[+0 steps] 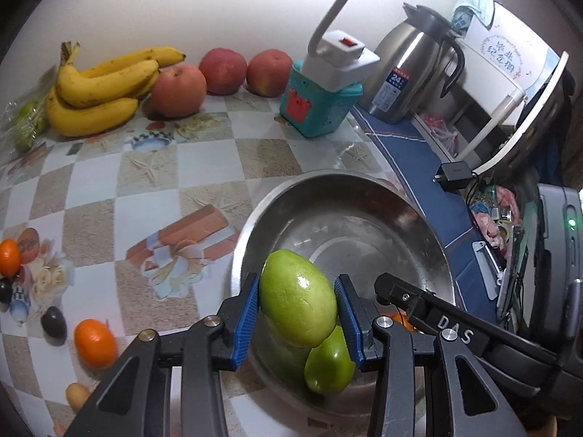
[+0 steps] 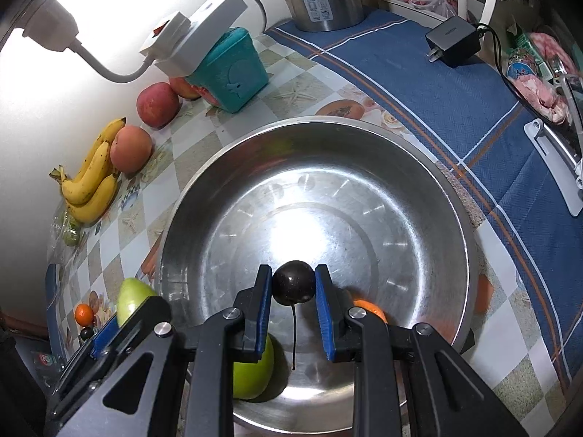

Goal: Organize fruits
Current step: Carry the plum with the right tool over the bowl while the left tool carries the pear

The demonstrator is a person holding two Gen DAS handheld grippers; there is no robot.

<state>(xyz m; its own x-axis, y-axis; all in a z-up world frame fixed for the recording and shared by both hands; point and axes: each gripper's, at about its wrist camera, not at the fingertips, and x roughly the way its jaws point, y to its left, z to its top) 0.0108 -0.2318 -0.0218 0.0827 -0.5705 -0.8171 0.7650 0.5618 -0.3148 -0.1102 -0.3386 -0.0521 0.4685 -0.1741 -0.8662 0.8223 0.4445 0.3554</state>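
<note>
Left gripper (image 1: 298, 309) clamped and tilted down, right gripper (image 2: 293, 287) seemingly likewise

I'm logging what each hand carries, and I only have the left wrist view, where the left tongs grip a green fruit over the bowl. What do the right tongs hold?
Observer: The right tongs are shut on a dark cherry.
Operator: Where is it relative to the bowl?
Observer: It is held over the inside of the bowl, with its stem hanging down.
Operator: I see an orange sliver by those tongs. Is that in the bowl?
Observer: Yes, an orange lies inside by the near wall, mostly hidden behind the tongs.
</note>
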